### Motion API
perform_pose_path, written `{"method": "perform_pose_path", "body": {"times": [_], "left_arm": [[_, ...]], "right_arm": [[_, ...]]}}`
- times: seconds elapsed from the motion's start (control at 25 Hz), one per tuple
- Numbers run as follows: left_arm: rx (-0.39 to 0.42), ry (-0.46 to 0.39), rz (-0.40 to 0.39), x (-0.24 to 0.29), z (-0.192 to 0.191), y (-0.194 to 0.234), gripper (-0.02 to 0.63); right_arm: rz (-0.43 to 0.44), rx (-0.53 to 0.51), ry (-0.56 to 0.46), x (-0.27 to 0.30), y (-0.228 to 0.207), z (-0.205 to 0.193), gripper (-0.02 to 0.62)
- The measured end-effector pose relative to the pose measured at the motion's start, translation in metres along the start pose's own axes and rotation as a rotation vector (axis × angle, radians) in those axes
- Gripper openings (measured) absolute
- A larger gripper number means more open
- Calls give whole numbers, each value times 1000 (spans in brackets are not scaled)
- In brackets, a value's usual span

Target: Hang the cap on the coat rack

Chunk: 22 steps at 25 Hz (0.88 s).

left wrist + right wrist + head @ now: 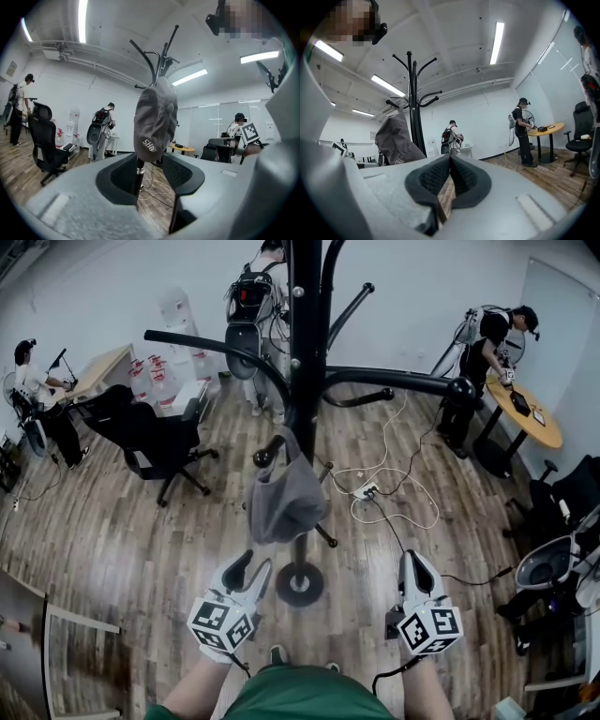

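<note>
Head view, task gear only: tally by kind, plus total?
cap: 1
coat rack: 1
hand-held grippers: 2 (left hand-held gripper, right hand-held gripper)
Total: 4

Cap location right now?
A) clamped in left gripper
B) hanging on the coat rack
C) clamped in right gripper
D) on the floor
B: the cap hangs from a coat rack hook, and the left gripper sits below it with its jaws apart.
</note>
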<state>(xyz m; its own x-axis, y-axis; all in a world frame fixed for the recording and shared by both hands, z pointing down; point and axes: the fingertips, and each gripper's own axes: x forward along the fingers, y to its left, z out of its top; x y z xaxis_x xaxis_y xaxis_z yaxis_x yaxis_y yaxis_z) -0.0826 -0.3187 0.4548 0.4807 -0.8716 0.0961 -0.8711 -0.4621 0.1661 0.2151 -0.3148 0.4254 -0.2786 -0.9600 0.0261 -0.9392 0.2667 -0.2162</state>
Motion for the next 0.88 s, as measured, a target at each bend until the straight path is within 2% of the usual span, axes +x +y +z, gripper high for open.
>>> {"method": "perform_pose_path", "body": {"times": [0.16, 0.52, 0.88], "left_arm": [[-23, -12, 27, -4, -4, 3, 150], [-33, -132, 78, -7, 29, 23, 31], [-33, -130, 95, -2, 27, 31, 15]], "right_arm": [[6, -22, -35, 2, 4, 16, 3], [6, -112, -121, -3, 11, 43, 3], [10, -136, -136, 3, 15, 48, 3]]}}
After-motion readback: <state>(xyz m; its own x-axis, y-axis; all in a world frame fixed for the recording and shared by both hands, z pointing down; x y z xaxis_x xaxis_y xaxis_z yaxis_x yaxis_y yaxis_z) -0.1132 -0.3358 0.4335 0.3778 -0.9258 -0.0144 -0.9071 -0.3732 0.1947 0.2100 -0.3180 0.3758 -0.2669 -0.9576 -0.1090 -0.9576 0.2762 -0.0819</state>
